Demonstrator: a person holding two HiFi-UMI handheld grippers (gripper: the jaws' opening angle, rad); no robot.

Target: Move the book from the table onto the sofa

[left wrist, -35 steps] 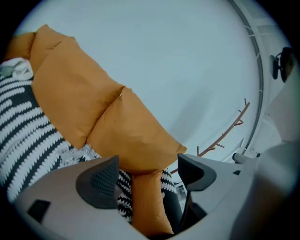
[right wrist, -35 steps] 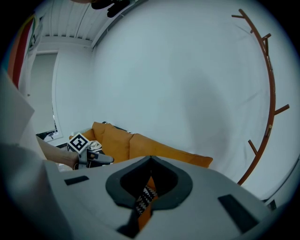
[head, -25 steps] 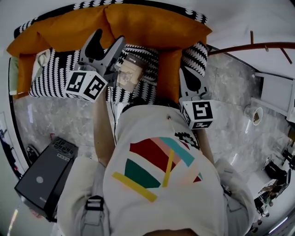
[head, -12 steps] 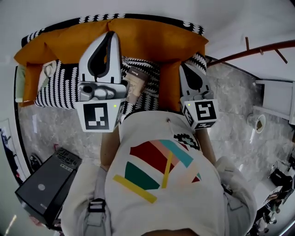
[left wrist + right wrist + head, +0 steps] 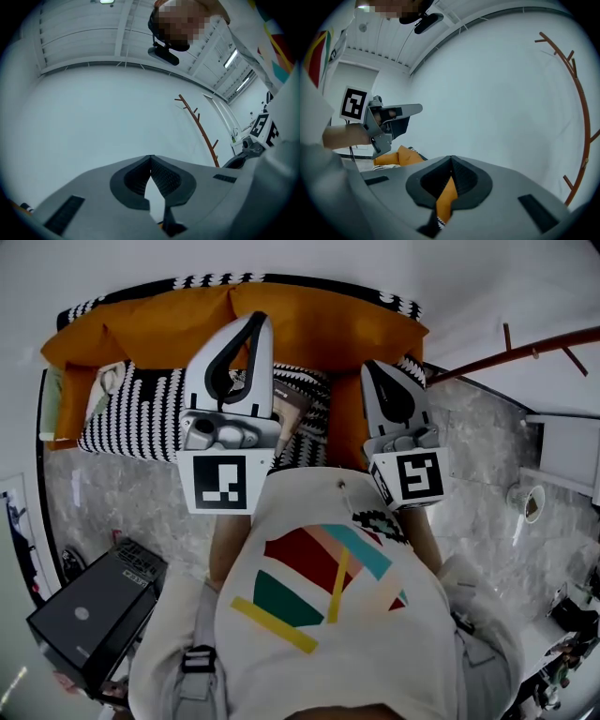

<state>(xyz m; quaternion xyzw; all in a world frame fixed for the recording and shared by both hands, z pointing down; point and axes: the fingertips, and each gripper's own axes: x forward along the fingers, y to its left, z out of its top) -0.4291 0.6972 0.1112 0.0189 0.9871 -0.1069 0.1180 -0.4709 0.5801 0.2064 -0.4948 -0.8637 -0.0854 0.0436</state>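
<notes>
Black box (image 5: 89,615): lay at lower left of the head view, on the grey marbled floor (image 5: 122,493), well apart from the sofa.
Sofa (image 5: 319,320): ran across the top of the head view; orange back cushions, seat under a black-and-white patterned cover (image 5: 141,413).
Left gripper (image 5: 255,322): was held up over the sofa seat, tips toward the back cushions. In the left gripper view (image 5: 150,157) its jaws stood together at the tips with nothing between them; only bare white wall showed beyond.
Left marker cube (image 5: 225,481): sat at the near end of that gripper, just above the person's shirt (image 5: 328,577).
Book (image 5: 292,413): lay on the patterned seat, between the two grippers in the head view. Its left part was hidden behind the left gripper; neither gripper touched it.
Right gripper (image 5: 371,367): was held beside an orange cushion at the seat's right end. In the right gripper view (image 5: 451,158) its jaws met at the tips and gripped nothing; orange cushion showed through the gap behind them.
Coat stand (image 5: 506,341): a brown branched pole, at upper right.
</notes>
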